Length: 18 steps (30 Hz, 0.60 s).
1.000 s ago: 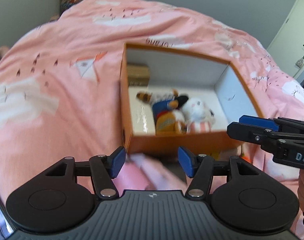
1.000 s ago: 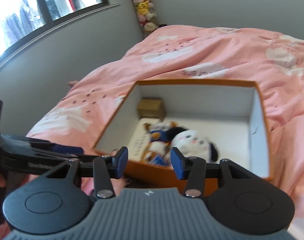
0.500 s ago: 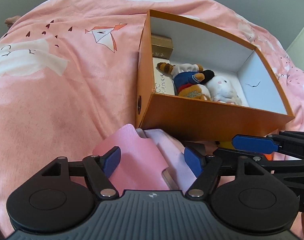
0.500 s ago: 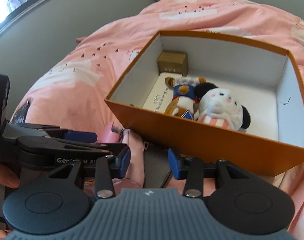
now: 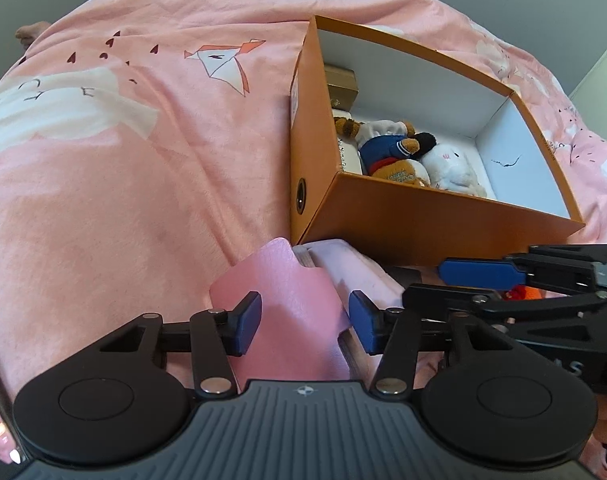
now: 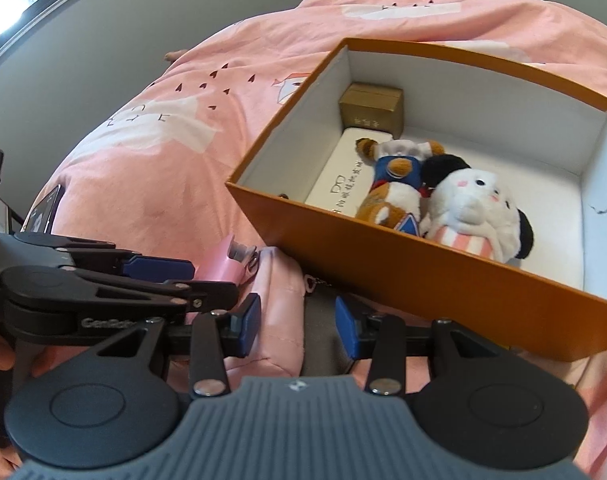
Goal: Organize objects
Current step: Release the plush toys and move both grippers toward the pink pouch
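An open orange box (image 5: 423,216) (image 6: 443,276) lies on the pink bedspread. Inside are a brown plush in blue (image 5: 387,152) (image 6: 395,184), a white plush (image 5: 451,168) (image 6: 475,216), a small gold box (image 6: 373,108) and a flat white case (image 6: 343,184). In front of the box lie a pink wallet-like item (image 5: 295,312) and a pale pink pouch (image 6: 279,312). My left gripper (image 5: 303,322) is open just above the pink item. My right gripper (image 6: 297,320) is open over the pouch and a grey flat object (image 6: 321,332).
The pink bedspread (image 5: 123,160) extends left and behind the box. A phone (image 6: 43,208) lies at the bed's left edge. Grey walls and a window stand behind. Something orange-red (image 5: 521,292) shows under the right gripper's fingers.
Both grippers have dropped down and drawn back from over the box to the pink items in front of it. Both stay open.
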Each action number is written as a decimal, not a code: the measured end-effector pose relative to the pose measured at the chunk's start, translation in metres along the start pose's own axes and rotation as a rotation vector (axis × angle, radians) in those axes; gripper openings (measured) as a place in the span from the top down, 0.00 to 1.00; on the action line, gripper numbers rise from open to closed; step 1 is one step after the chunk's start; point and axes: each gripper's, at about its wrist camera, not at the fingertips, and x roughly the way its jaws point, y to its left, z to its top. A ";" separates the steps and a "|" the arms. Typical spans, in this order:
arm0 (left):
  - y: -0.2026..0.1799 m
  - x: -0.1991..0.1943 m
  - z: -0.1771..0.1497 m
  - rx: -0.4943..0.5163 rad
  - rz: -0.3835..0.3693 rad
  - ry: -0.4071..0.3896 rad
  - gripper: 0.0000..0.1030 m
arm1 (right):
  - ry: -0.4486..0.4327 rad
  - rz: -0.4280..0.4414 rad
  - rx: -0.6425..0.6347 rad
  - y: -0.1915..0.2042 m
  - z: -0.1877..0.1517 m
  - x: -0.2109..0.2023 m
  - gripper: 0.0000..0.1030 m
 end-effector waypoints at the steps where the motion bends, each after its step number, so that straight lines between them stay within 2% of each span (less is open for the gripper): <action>1: 0.002 -0.001 0.000 -0.009 -0.008 0.001 0.45 | 0.007 0.008 0.000 0.000 0.001 0.002 0.57; 4: 0.007 -0.005 0.000 -0.032 -0.024 0.002 0.49 | 0.031 0.034 0.012 -0.001 0.004 0.009 0.57; 10: 0.011 -0.018 0.000 -0.044 -0.015 -0.005 0.49 | 0.082 0.087 0.054 -0.008 0.009 0.024 0.57; 15: 0.013 -0.025 0.004 -0.043 0.008 -0.014 0.54 | 0.133 0.120 0.073 -0.009 0.011 0.042 0.65; 18: 0.018 -0.026 0.007 -0.058 0.000 -0.004 0.54 | 0.119 0.131 0.031 -0.002 0.009 0.039 0.68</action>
